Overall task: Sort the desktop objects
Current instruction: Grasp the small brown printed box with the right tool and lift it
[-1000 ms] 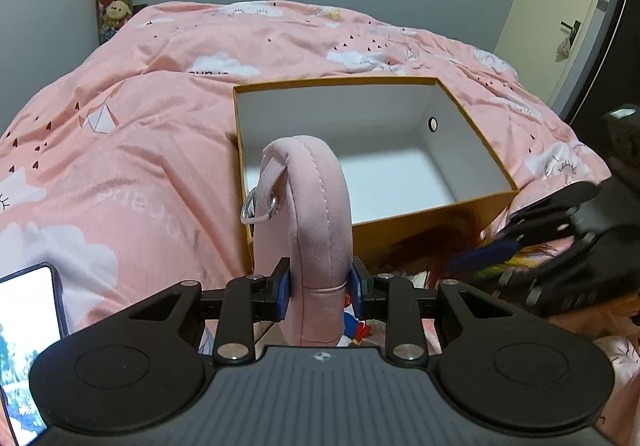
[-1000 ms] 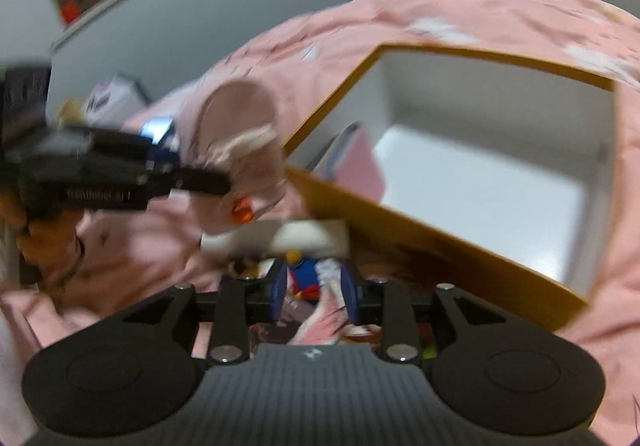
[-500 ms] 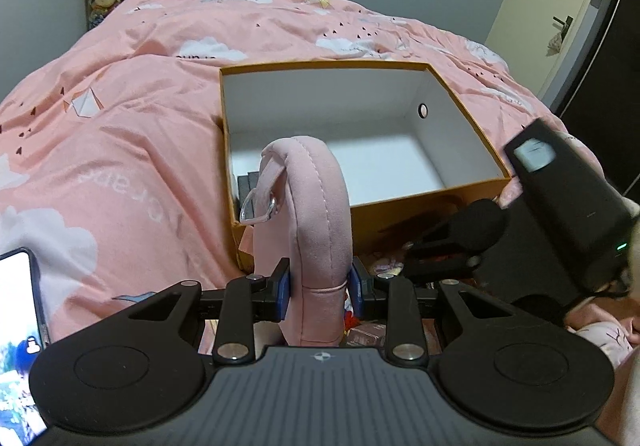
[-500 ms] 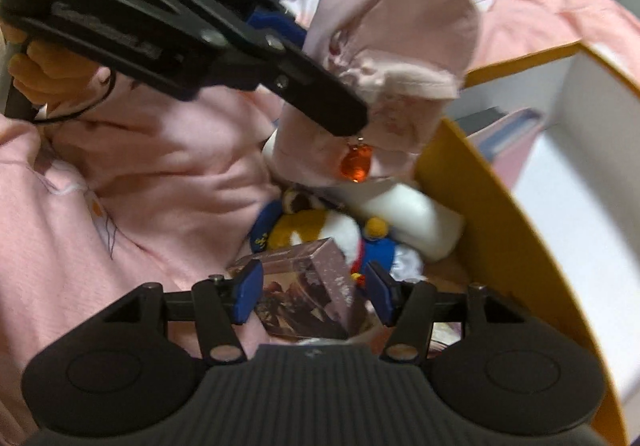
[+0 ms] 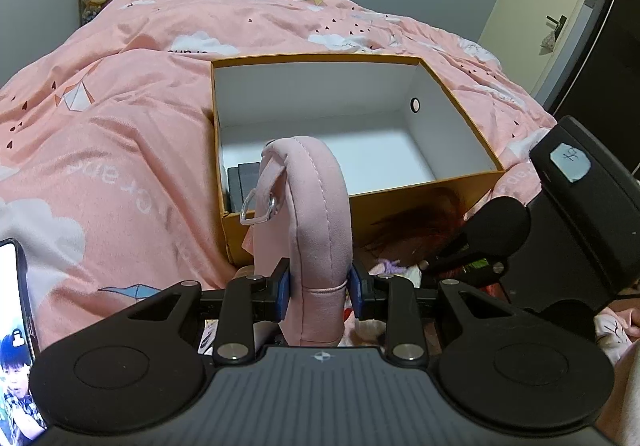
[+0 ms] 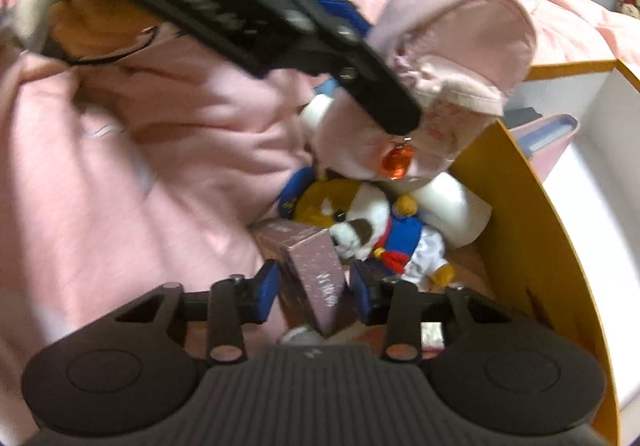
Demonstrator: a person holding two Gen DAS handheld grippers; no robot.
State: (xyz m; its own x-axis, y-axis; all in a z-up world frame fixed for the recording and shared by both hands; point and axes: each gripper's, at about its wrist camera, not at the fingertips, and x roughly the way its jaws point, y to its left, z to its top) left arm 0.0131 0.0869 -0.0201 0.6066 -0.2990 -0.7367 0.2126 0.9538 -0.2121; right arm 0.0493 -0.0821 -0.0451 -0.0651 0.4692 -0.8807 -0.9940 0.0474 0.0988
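Right wrist view showed the right gripper [image 6: 312, 288] low over a heap of things beside the yellow box [image 6: 532, 246]. Its jaws had just been closing around a small pink carton [image 6: 310, 266], the blue pads close on either side; through the blur I could not tell whether they were pressing on it yet. To do this step well, the pads needed to meet the carton's flat faces squarely, since it lay tilted on an edge and might twist out. A plush dog [image 6: 360, 222] in a blue sailor top lay just behind the carton and could snag.

The left gripper [image 5: 319, 288] was clamped part-way open on a padded pink pouch [image 5: 312, 214], held in front of the box. The pouch was soft stitched fabric, rounded on top, with a metal ring at one side and an orange bead hanging below. The box was stiff card, white inside, nearly bare apart from dark flat things in one corner. All of it sat on a rumpled pink quilt [image 5: 120, 166].
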